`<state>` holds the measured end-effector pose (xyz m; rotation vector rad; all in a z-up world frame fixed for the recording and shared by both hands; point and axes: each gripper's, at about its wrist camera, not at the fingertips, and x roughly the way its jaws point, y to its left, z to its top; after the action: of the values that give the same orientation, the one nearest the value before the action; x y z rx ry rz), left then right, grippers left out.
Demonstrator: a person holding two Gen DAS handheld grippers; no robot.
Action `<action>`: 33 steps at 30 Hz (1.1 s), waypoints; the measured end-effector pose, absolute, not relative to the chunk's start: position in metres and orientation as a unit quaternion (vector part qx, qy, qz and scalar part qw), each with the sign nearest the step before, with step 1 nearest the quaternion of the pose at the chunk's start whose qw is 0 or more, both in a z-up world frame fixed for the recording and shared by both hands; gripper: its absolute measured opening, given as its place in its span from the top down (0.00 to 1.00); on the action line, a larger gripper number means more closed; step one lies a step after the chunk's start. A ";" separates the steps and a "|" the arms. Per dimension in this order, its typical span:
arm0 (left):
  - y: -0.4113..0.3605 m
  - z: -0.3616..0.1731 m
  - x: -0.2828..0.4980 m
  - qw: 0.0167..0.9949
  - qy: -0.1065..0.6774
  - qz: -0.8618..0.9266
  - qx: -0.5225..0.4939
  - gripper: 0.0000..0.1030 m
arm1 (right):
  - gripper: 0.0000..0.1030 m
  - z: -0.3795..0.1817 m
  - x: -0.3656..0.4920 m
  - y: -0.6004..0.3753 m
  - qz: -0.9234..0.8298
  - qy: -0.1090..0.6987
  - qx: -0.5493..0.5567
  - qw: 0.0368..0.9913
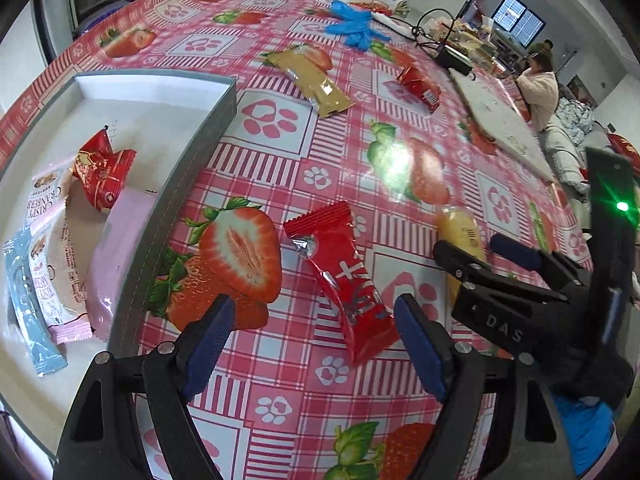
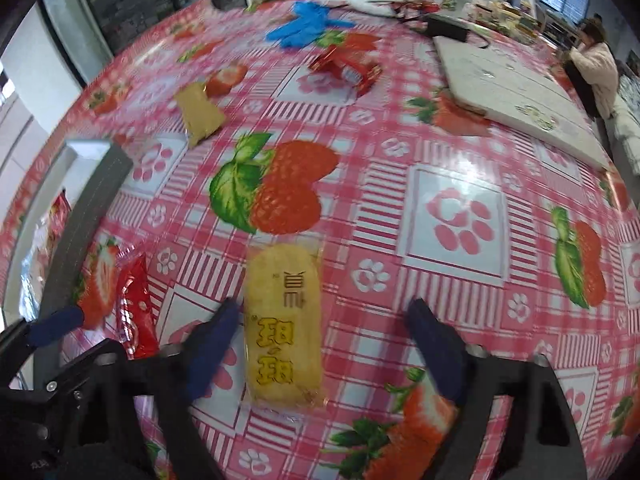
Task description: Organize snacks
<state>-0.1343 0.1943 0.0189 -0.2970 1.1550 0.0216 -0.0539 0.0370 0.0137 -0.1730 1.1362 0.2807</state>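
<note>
- I'm mid-collection: the grey-walled box (image 1: 188,184) on the worktop (image 1: 400,92) already holds several packets, and loose snacks still lie outside it.
- My left gripper (image 1: 316,344) has its jaws wide and holding nothing, with the red snack bar (image 1: 344,280) lying flat between them, just beside the box wall.
- My right gripper (image 2: 320,344) is equally spread and empty over the yellow rice cracker (image 2: 284,328), which sits close to its left finger.
- Next, I judge: lower, close on a packet, carry it into the box.
- A tan packet (image 1: 312,76) and a red pouch (image 1: 420,86) wait farther off.
</note>
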 end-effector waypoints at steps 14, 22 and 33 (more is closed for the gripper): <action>0.154 0.007 -0.116 0.867 0.499 -0.008 -0.008 0.15 | 0.29 0.020 -0.100 -0.066 0.022 0.532 0.001 0.846; 0.182 0.008 -0.134 0.865 0.494 0.027 -0.084 0.11 | 0.01 0.013 -0.108 -0.082 0.021 0.514 0.031 0.857; 0.158 -0.004 -0.125 0.887 0.459 0.043 -0.024 0.00 | 0.00 0.005 -0.105 -0.066 0.018 0.470 -0.019 0.882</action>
<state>-0.1245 0.1582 -0.0041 -0.0503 0.9540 0.0902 -0.1053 -0.0655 0.0047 -0.0392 0.9790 0.0375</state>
